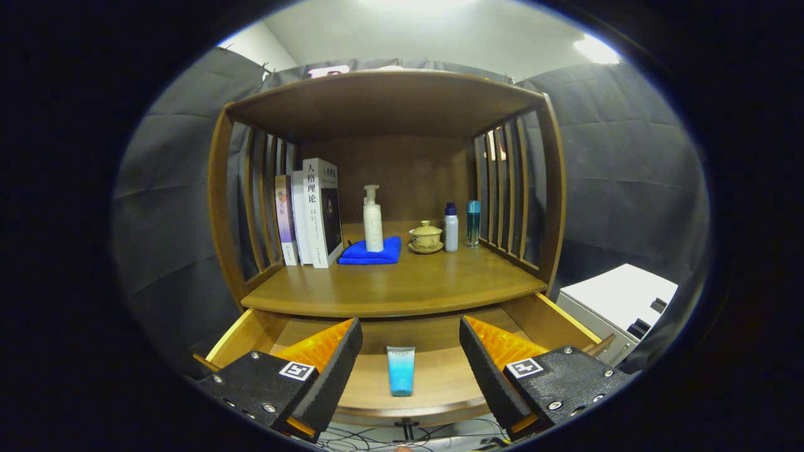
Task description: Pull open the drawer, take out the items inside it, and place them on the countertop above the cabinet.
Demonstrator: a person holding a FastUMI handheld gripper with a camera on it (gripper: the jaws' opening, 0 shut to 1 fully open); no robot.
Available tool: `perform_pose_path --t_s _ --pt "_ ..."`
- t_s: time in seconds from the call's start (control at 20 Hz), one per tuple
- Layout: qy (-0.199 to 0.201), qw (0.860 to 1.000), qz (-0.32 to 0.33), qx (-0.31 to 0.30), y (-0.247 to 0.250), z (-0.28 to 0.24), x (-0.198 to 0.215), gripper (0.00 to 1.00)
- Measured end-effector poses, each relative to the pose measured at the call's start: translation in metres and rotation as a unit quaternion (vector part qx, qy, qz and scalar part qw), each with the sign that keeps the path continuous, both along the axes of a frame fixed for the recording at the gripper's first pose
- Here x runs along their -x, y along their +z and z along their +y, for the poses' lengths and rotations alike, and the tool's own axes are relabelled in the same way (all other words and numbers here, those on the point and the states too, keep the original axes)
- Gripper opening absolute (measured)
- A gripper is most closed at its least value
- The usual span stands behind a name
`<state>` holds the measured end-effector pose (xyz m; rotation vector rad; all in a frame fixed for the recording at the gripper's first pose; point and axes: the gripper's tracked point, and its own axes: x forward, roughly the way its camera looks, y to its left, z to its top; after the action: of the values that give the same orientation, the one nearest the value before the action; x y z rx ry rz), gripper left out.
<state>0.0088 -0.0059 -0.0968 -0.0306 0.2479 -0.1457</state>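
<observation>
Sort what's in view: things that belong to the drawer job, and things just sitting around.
Job: open drawer; blue tube lying in it, between the open gripper fingers; countertop.

Just there: books, blue cloth, pump bottle, lidded cup, two small bottles, white box.

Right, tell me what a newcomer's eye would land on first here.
First the open gripper, its fingers spread to either side of a small blue tube lying in the pulled-out drawer. Next the bright blue cloth on the countertop above, with a white pump bottle standing on it, books upright to its left and a lidded teacup to its right.
</observation>
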Motion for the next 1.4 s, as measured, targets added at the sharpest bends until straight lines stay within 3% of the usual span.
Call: perform_pose_path --t_s 0.4,0.65,0.9,1.05,1.4 --pt "-0.006 0.987 0.149 0.054 -0.059 -0.005 -0.044 0.96" --pt "0.003 0.966 0.24 0.098 -0.087 -0.003 -0.048 0.95" --pt "-0.03 0.957 0.289 0.019 -0.114 -0.005 -0.049 0.95" --pt "-0.023 0.953 0.3 -0.039 -0.125 0.002 -0.056 0.95" --pt "-0.033 0.922 0.384 -0.038 -0.161 0.0 -0.049 0.95"
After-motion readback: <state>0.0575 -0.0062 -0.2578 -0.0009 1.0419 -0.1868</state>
